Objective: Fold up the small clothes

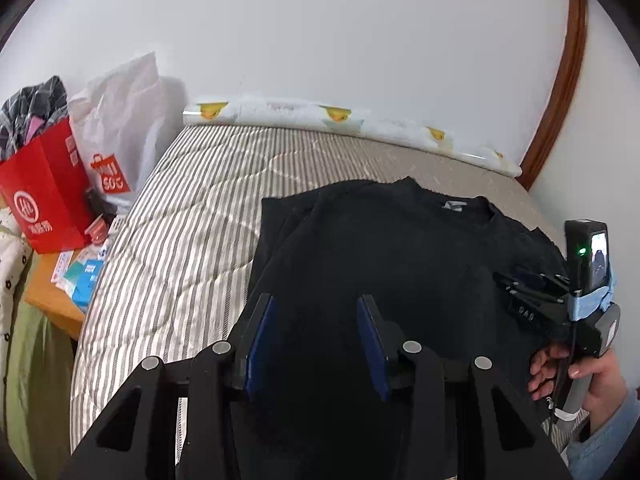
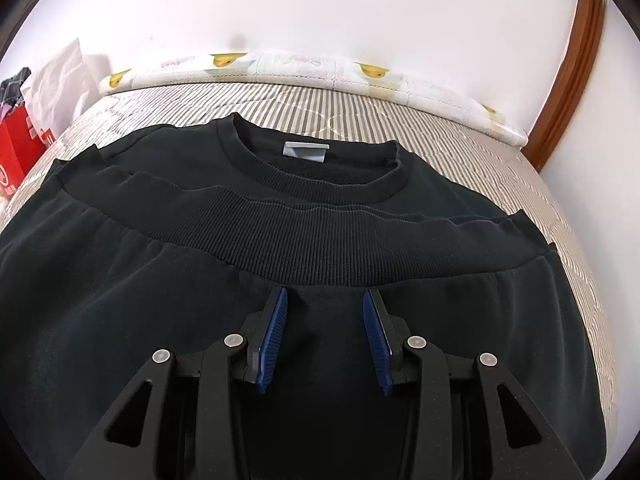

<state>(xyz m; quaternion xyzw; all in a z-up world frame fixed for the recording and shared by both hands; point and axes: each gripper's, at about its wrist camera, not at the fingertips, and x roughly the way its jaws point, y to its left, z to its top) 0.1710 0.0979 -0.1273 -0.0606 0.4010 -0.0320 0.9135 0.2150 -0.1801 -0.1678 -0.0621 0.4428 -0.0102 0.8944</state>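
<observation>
A black sweatshirt lies on the striped bed cover. It is folded, with its ribbed hem brought up just below the collar and grey label. My right gripper is open over the fold, its blue pads just below the hem with only flat cloth under the gap. My left gripper is open too, above the sweatshirt's left part near its left edge. In the left wrist view a hand holds the right gripper at the far right.
A red paper bag and a white shopping bag stand left of the bed, by a wooden table with small boxes. A duck-print roll lies along the white wall. A brown wooden frame rises at the right.
</observation>
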